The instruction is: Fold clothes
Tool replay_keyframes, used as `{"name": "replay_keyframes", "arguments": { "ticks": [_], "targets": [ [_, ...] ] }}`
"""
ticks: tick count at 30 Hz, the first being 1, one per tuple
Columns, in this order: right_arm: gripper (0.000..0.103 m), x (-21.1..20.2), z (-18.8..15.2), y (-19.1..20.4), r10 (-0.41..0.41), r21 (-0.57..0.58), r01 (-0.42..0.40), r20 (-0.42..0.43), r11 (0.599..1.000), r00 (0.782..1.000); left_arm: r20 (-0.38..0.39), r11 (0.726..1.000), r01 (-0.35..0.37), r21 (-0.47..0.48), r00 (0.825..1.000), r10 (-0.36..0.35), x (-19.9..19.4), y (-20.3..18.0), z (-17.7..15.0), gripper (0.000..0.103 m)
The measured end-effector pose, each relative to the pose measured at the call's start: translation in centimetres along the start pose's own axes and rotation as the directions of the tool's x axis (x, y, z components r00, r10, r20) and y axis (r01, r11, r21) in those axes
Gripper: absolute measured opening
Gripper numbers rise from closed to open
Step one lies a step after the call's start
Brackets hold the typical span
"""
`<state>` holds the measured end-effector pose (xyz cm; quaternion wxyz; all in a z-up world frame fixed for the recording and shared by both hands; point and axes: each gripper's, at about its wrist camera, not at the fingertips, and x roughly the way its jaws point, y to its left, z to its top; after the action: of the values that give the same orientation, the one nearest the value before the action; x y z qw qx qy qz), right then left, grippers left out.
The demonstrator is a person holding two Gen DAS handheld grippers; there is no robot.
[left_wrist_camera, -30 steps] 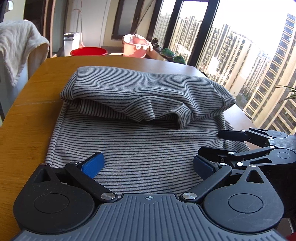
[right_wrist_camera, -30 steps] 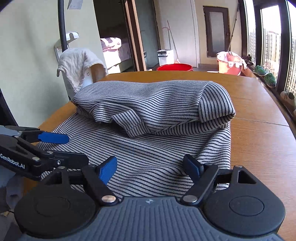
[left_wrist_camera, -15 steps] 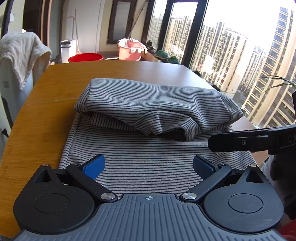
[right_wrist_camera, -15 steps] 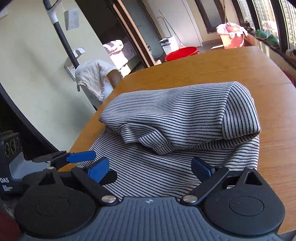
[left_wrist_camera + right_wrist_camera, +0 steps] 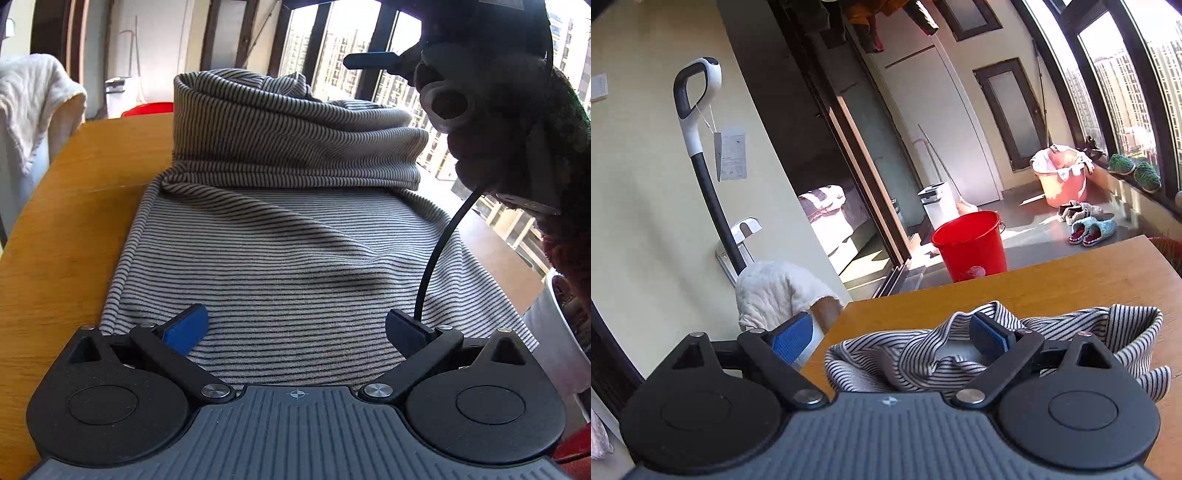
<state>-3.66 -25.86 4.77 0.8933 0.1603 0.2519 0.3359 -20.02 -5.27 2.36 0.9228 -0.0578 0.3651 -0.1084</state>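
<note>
A grey garment with thin black stripes point(image 5: 295, 229) lies on the wooden table point(image 5: 74, 206); its far part is folded into a thick bunch that rises up. My left gripper point(image 5: 295, 326) is open, low over the garment's near edge, holding nothing. My right gripper point(image 5: 892, 338) is open, raised above the bunched striped cloth point(image 5: 960, 354), which shows just below its fingers. The right gripper's body and the gloved hand holding it point(image 5: 480, 92) hang at the upper right of the left wrist view.
A white towel on a chair back point(image 5: 33, 107) stands left of the table. A red bucket point(image 5: 967, 243), a pink basin point(image 5: 1060, 177), a white bin point(image 5: 940, 203) and slippers point(image 5: 1089, 229) are on the floor beyond. A white pot point(image 5: 554, 332) is at the table's right.
The right gripper rose from table level to above the fold and now looks out over the room. The garment's far bunch stands taller. The left gripper moved closer over the near edge.
</note>
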Motion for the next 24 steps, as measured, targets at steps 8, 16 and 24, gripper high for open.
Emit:
{"name": "replay_keyframes", "arguments": {
  "ticks": [8,16,24],
  "targets": [
    [0.092,-1.2,-4.8,-6.4,-0.134,0.073,0.142,-0.104,0.987,0.986,-0.052,0.998,-0.055,0.023,0.997,0.056,1.5,-0.6,1.5,0.103],
    [0.066,-4.1,-4.2,-13.9,-0.254,0.148,0.259,-0.053,0.954,0.966,0.12,0.969,-0.198,0.146,0.976,0.182,3.2,-1.7,5.6,0.103],
    [0.035,-2.5,-4.4,-16.3,-0.225,0.151,0.251,-0.167,0.956,0.96,0.271,0.827,-0.341,0.447,0.933,0.238,7.8,-5.6,6.9,0.103]
  ]
}}
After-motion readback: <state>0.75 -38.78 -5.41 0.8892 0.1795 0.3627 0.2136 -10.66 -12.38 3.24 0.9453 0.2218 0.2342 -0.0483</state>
